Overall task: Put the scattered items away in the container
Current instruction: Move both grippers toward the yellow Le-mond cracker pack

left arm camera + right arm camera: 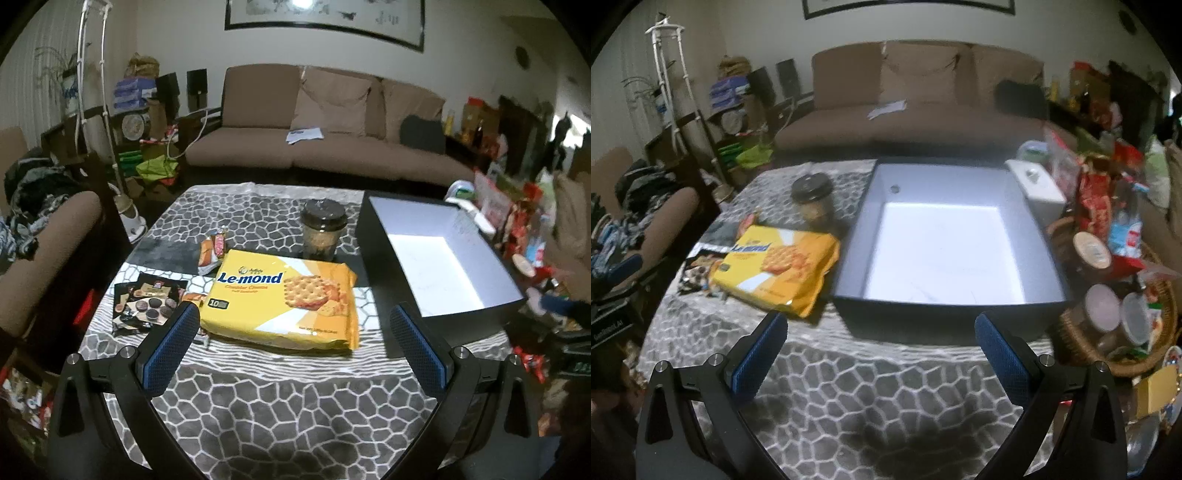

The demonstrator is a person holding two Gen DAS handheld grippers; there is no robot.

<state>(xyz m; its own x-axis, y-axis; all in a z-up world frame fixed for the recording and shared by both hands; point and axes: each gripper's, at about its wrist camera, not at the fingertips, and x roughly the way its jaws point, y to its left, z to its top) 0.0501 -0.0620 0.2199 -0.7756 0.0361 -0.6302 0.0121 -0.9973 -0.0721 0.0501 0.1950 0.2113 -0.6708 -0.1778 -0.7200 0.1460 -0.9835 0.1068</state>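
In the left wrist view, the left claw (293,325) is spread wide and holds nothing. The big yellow cracker pack (282,301) lies flat on the table cloth (295,398) right in front of it, between the two blue pads. Left of the claw lies a black cookie bag (147,301). Farther ahead are two small snack wrappers (212,247) and a jar with a dark lid (323,229). The box (376,254) sits ahead and to the right, and I see nothing in it.

In the right wrist view, the right claw (881,334) is also spread wide and empty. The box (945,308) is straight ahead of it, white inside and bare. The cracker pack (779,266) and jar (814,201) are off to its left.

So I think the tidying has not really started. Every snack is still out on the table, and all of them still need to go in the box.
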